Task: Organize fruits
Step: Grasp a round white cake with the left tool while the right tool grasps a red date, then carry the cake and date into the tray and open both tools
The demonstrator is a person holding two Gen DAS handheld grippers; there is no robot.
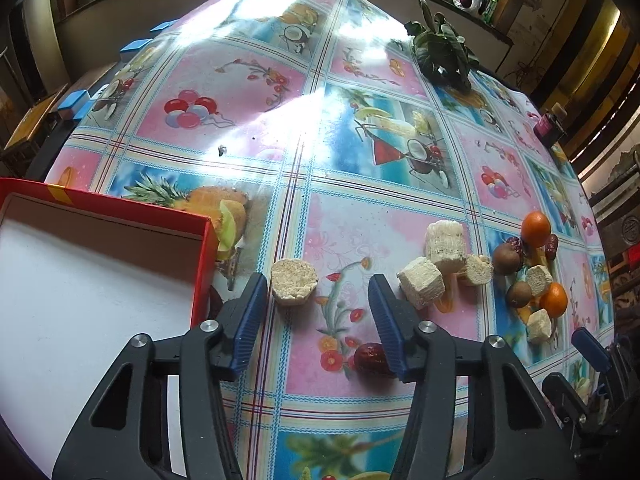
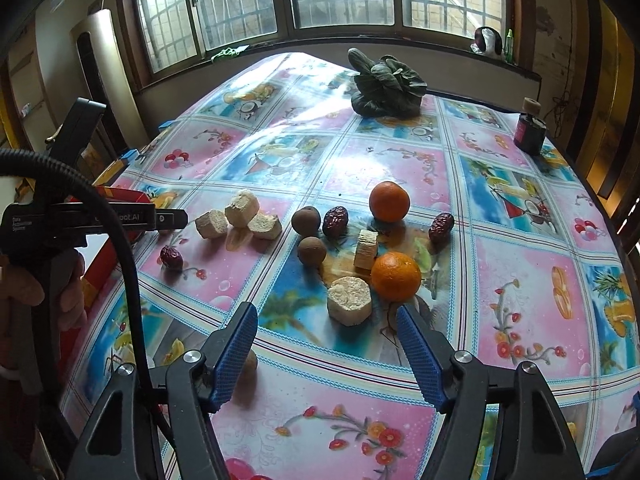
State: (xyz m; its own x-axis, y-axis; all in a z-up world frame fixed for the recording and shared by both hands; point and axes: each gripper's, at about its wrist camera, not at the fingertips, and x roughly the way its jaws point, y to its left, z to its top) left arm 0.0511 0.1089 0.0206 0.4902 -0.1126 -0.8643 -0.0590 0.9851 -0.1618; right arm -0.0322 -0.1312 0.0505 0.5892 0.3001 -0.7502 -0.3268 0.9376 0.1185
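Just ahead of the right gripper [image 2: 326,316], whose blue-padded jaws stand wide apart and hold nothing, lies a pale round chunk [image 2: 349,300], flat face up and almost centred in the gap. An orange [image 2: 396,276] sits touching it on the far right, so a straight push forward would likely bring the jaws around the chunk first and brush the orange with the right jaw. Beyond these lie a small upright pale wedge [image 2: 365,249], two brown round fruits [image 2: 312,249], several dark red dates [image 2: 335,221] and a second orange [image 2: 389,201], bunched together on the patterned tablecloth [image 2: 520,320].

The left gripper [image 1: 318,292] is also spread wide and empty. A date [image 1: 370,360] lies near its right jaw, partly hidden behind it, and a round pale chunk [image 1: 294,280] sits just beyond its left jaw. The red box [image 1: 200,264], white inside and holding nothing in the part shown, is near on the left, close beside that gripper.

By my judgement the left hand is nearer the box and the right hand nearer the main cluster of fruit. At the far edge rest a leafy green vegetable [image 2: 386,88] and a dark jar [image 2: 529,130], well apart from the fruit.
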